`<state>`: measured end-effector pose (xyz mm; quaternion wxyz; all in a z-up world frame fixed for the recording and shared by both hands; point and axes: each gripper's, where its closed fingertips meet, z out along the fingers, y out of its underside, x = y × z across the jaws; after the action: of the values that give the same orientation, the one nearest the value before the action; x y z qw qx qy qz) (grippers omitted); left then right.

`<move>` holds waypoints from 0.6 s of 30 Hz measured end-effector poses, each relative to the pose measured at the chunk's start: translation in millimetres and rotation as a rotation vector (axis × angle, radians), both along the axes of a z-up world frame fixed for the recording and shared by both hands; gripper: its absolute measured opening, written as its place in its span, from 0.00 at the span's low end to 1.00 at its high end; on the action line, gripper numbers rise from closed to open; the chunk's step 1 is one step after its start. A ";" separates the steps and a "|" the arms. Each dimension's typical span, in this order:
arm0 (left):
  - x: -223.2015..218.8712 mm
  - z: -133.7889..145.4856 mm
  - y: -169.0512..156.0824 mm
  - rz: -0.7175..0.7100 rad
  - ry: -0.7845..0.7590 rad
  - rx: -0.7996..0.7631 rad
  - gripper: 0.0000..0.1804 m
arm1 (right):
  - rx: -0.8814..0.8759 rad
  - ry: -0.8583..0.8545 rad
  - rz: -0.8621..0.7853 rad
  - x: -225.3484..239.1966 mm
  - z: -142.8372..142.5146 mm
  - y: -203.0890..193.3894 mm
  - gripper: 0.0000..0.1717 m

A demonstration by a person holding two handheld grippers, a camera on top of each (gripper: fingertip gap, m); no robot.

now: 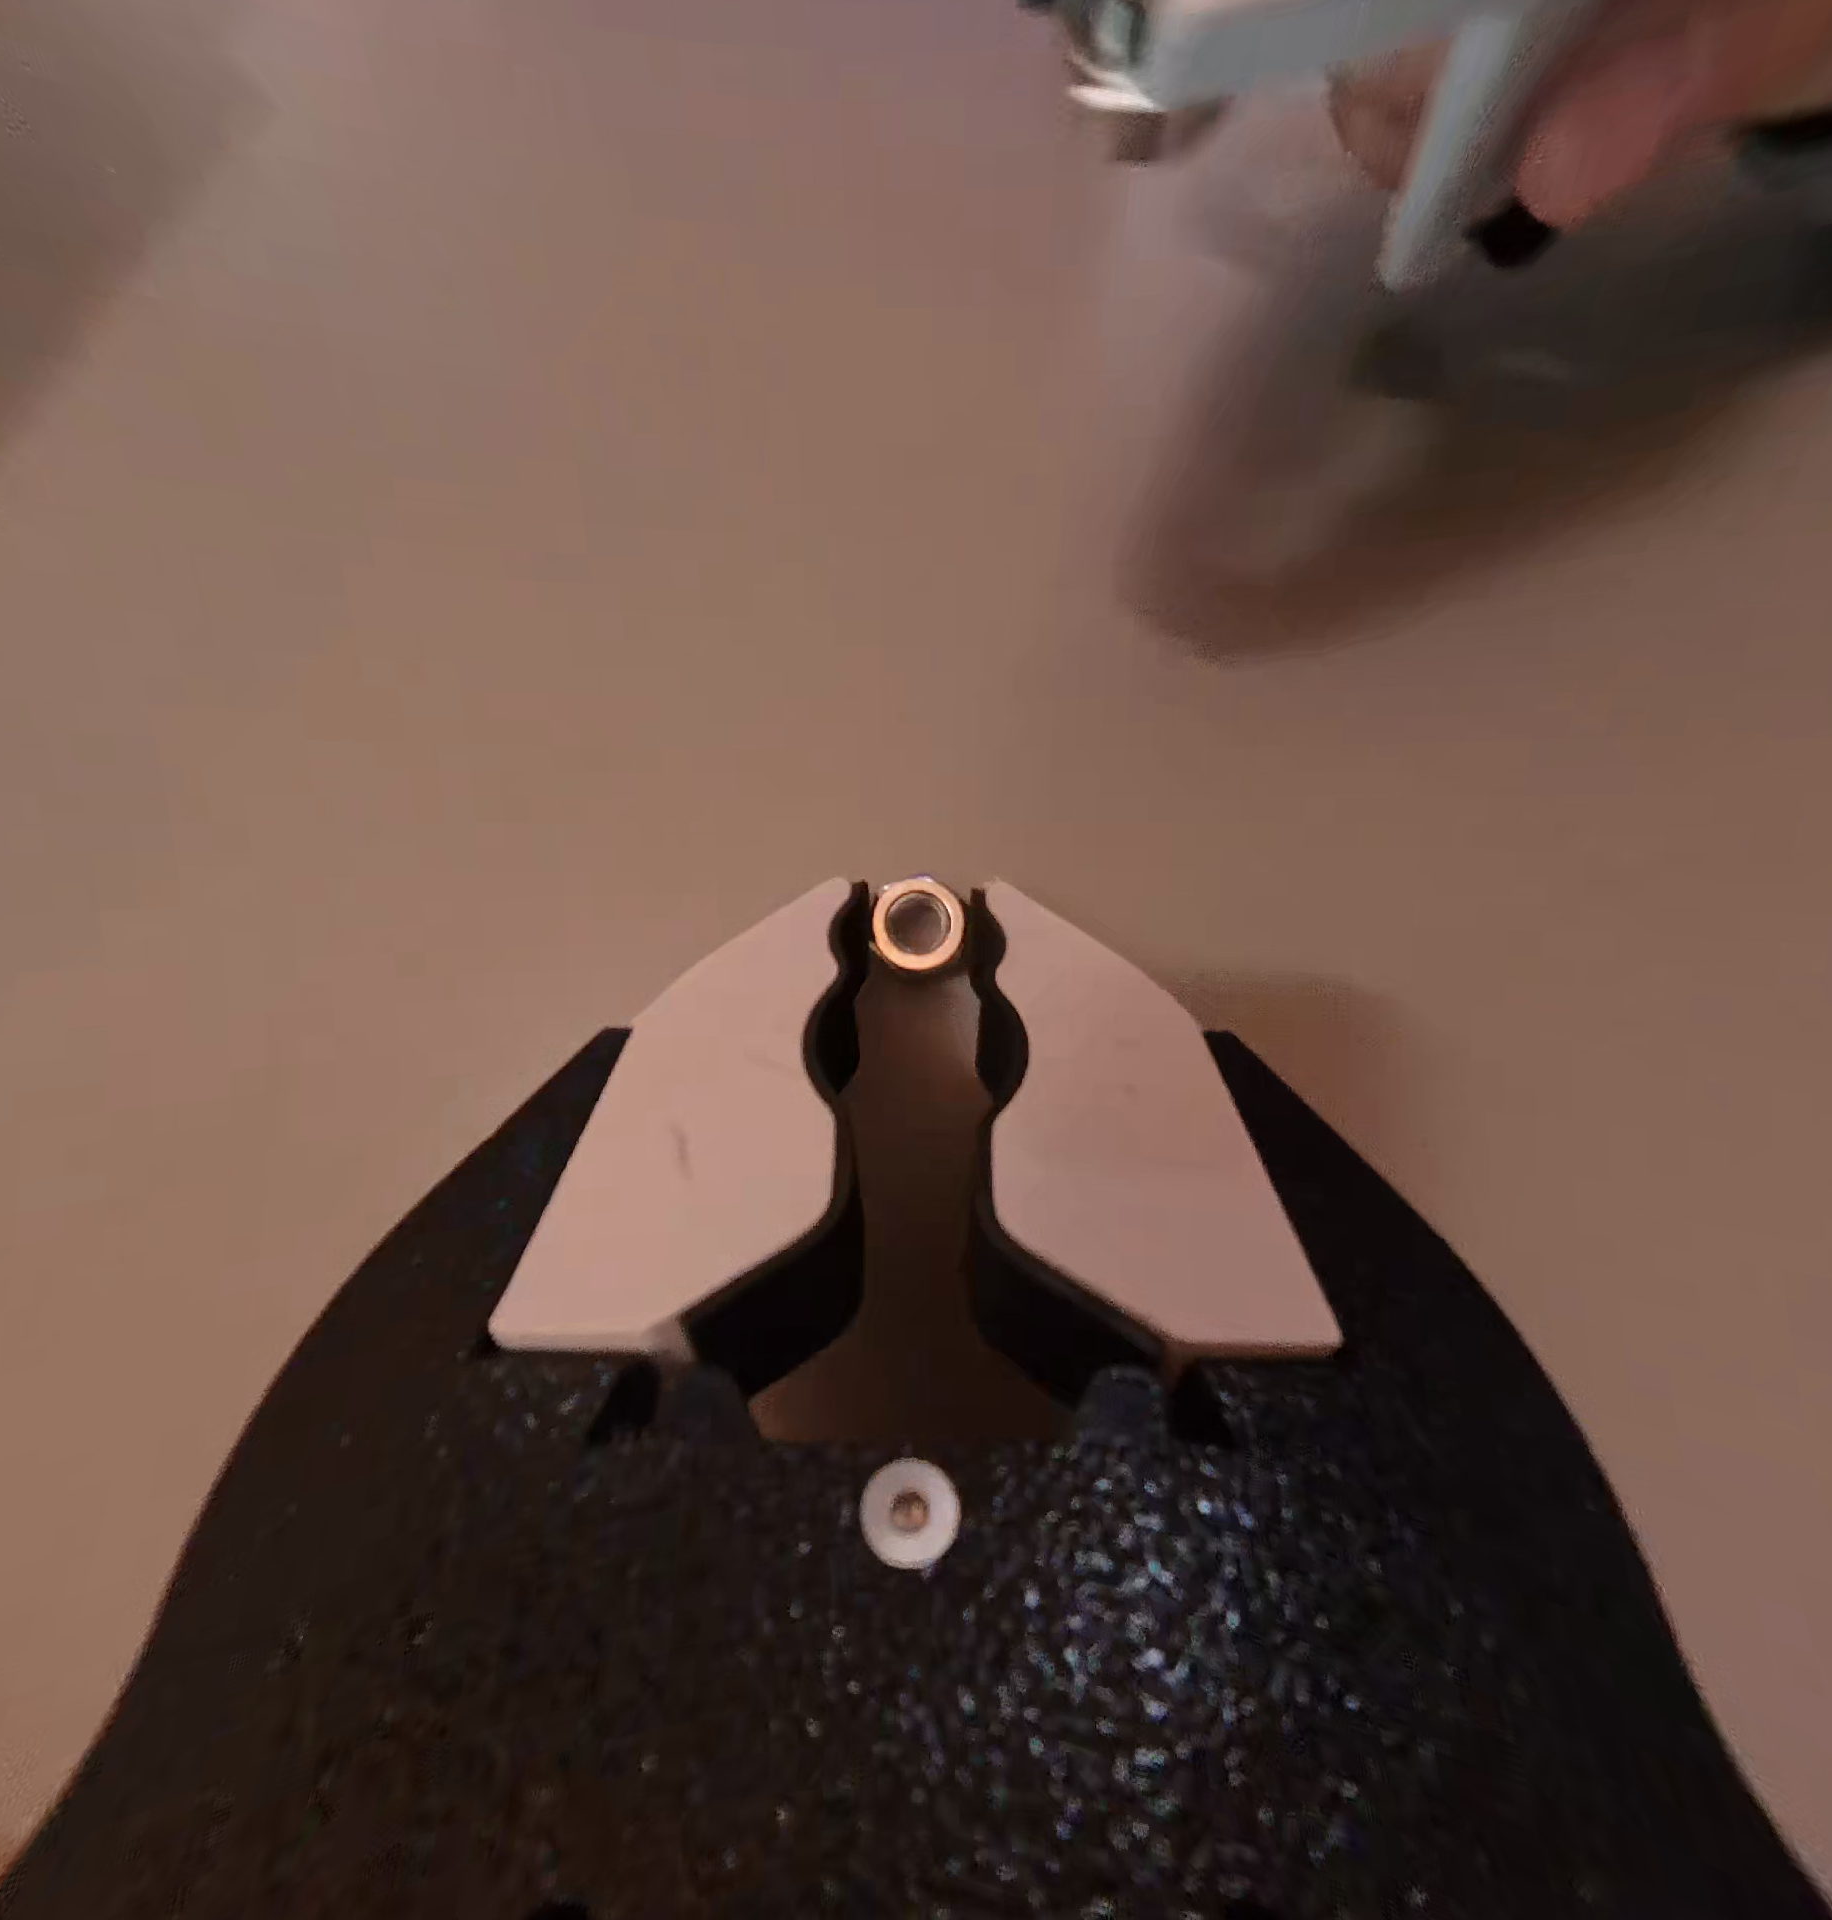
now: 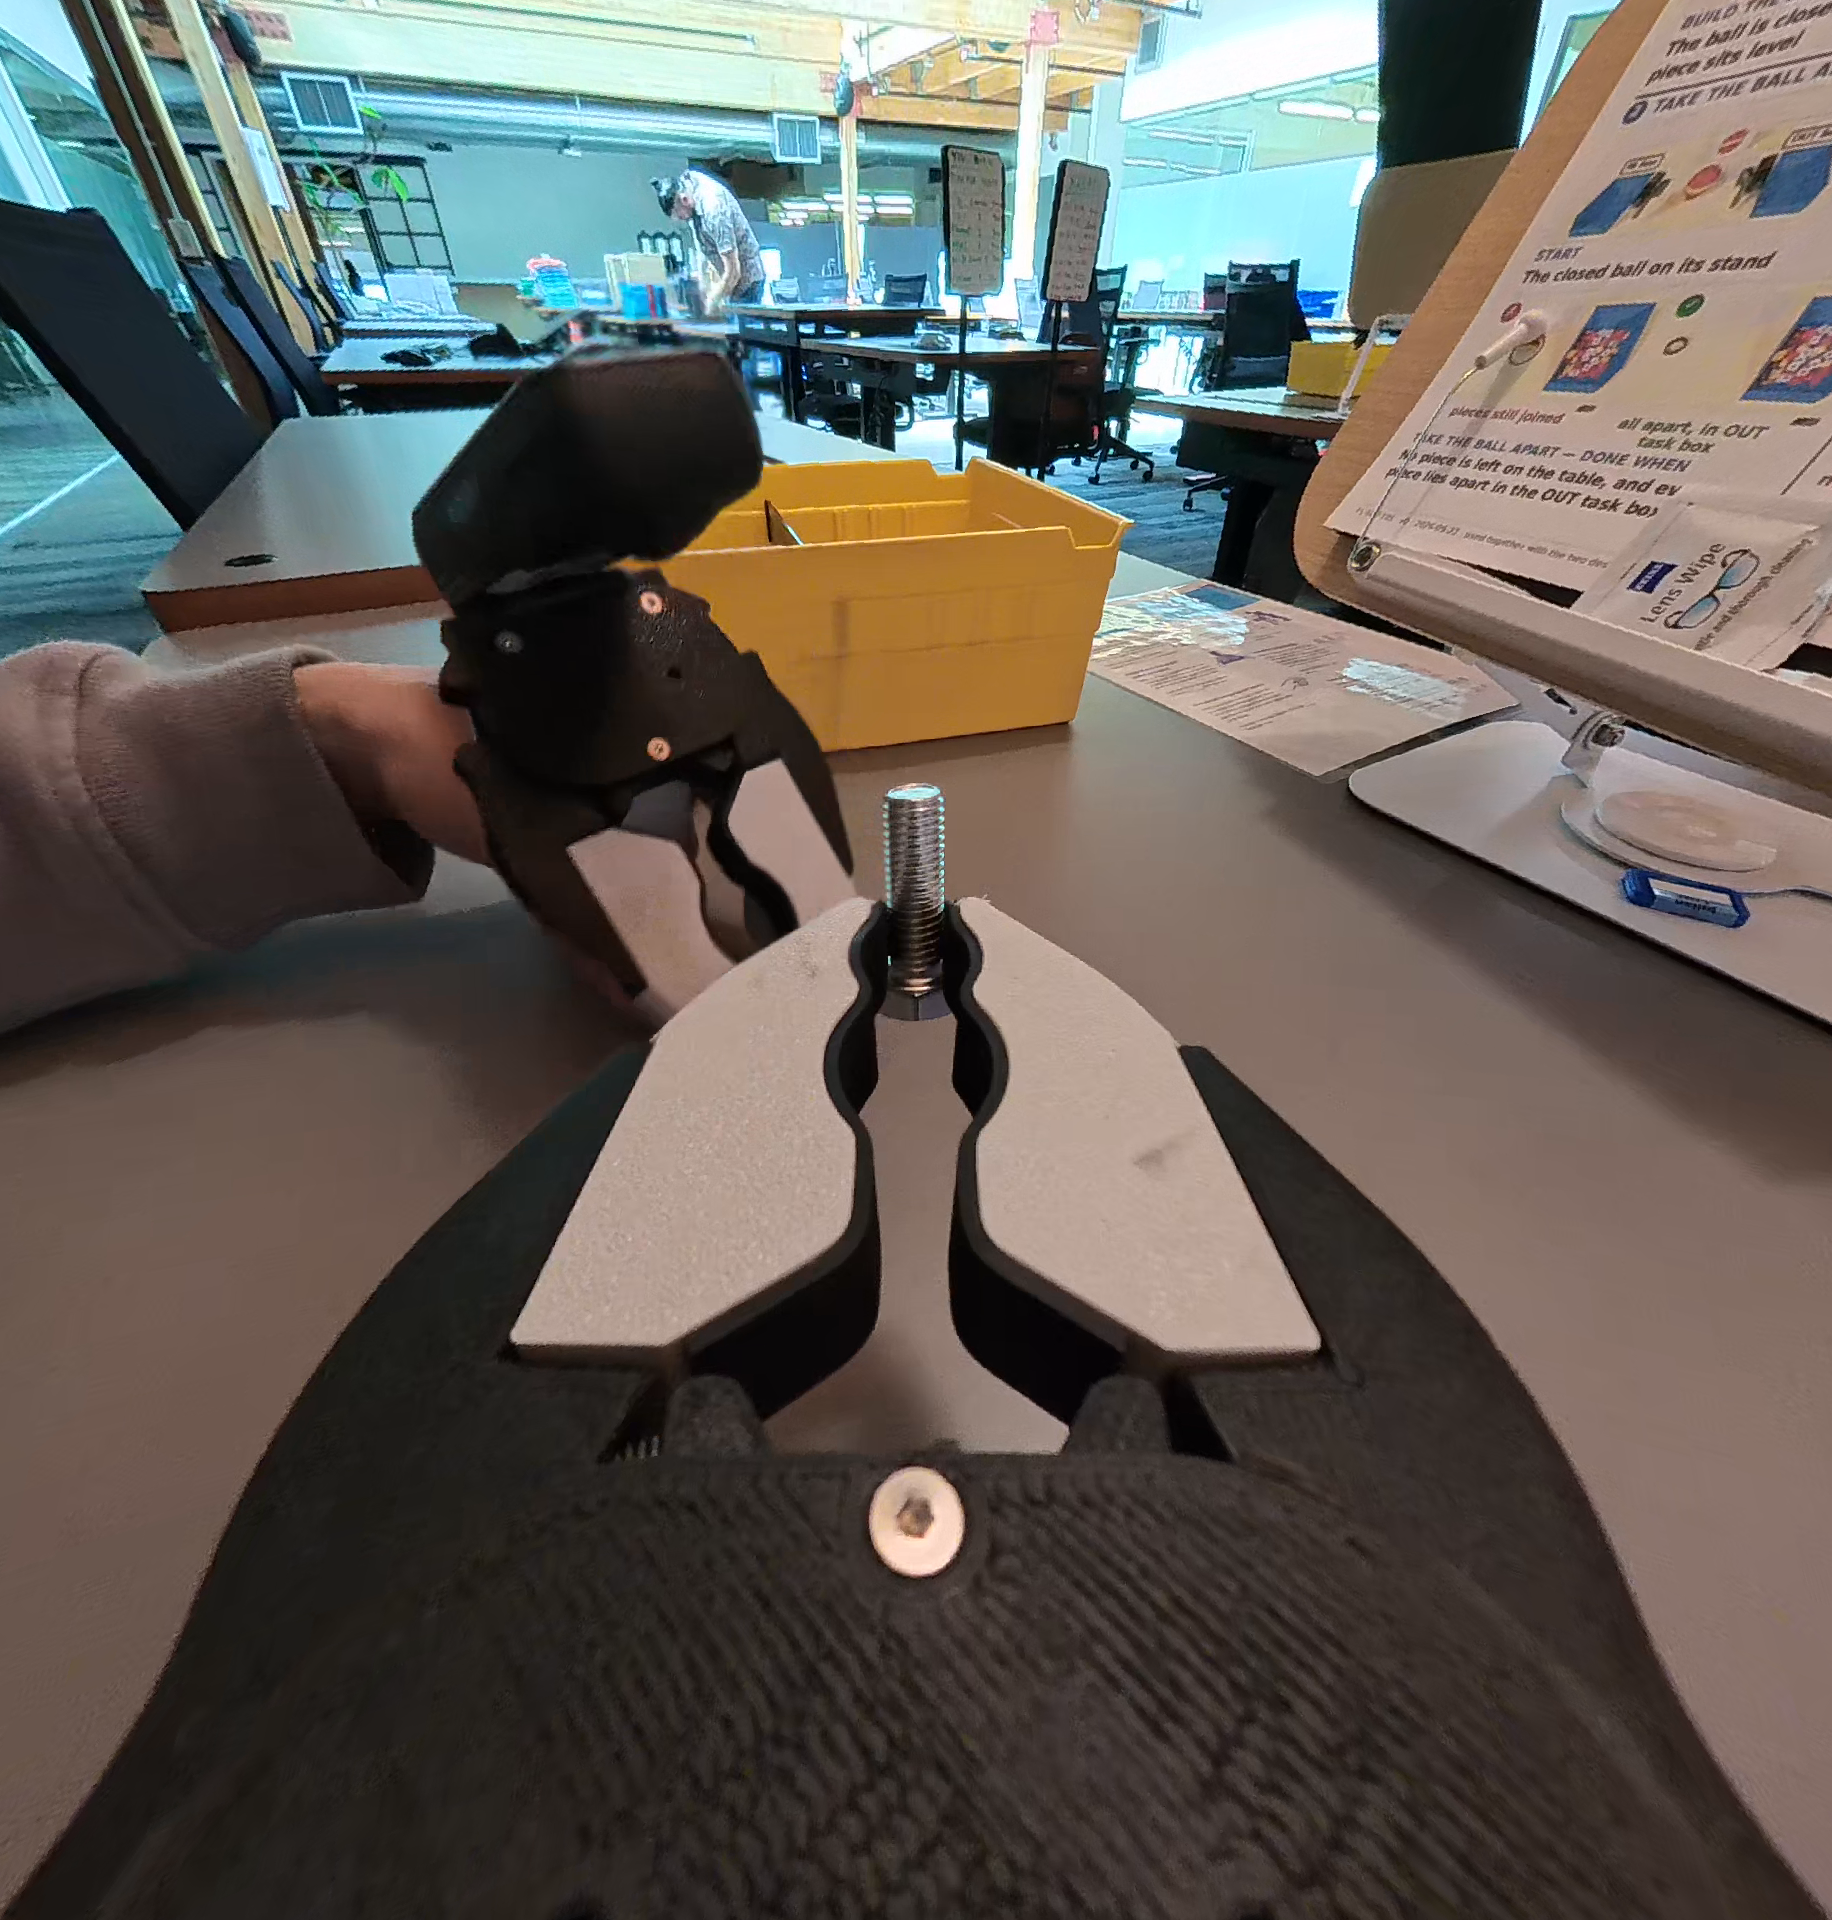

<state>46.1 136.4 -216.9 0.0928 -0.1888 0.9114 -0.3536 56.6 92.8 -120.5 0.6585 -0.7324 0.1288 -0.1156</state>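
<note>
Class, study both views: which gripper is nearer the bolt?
Right. The right gripper clamps the upright bolt between its fingertips. The left gripper is just left of the bolt, tips angled down at the table, not touching it.

Shiny threaded metal bolt (image 2: 913, 873); glossy yellow plastic bin (image 2: 891, 613); matt table (image 2: 1307, 1039).

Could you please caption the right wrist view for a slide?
Right gripper jaws clamp an upright bolt on the table.
</note>
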 end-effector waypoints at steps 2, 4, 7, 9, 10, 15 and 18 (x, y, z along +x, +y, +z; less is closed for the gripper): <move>-3.5 -1.1 -7.8 -0.024 -0.001 -0.027 0.10 | -0.001 0.001 -0.001 0.2 -0.4 -0.1 0.05; -5.2 -1.9 -9.3 -0.025 0.023 -0.043 0.10 | -0.003 0.002 -0.001 0.5 -1.2 -0.1 0.05; -5.0 -1.6 -7.0 -0.025 0.008 -0.039 0.11 | -0.007 0.004 -0.001 0.8 -2.4 -0.1 0.05; -6.8 -2.2 -4.1 -0.023 0.014 -0.036 0.14 | -0.008 0.004 0.000 0.7 -2.4 0.1 0.05; -6.9 -2.2 -3.3 -0.015 0.023 -0.044 0.12 | -0.008 0.004 0.001 0.6 -2.4 0.1 0.05; -2.1 -2.2 -3.1 0.003 0.020 -0.049 0.09 | -0.012 0.006 0.009 -0.7 -3.5 1.9 0.05; 3.3 -0.5 -1.2 0.027 -0.009 -0.047 0.09 | -0.011 0.004 0.009 -0.8 -3.2 2.1 0.05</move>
<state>49.4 135.2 -217.4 0.0973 -0.2014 0.8999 -0.3743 55.8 94.9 -123.7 0.6548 -0.7367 0.1263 -0.1120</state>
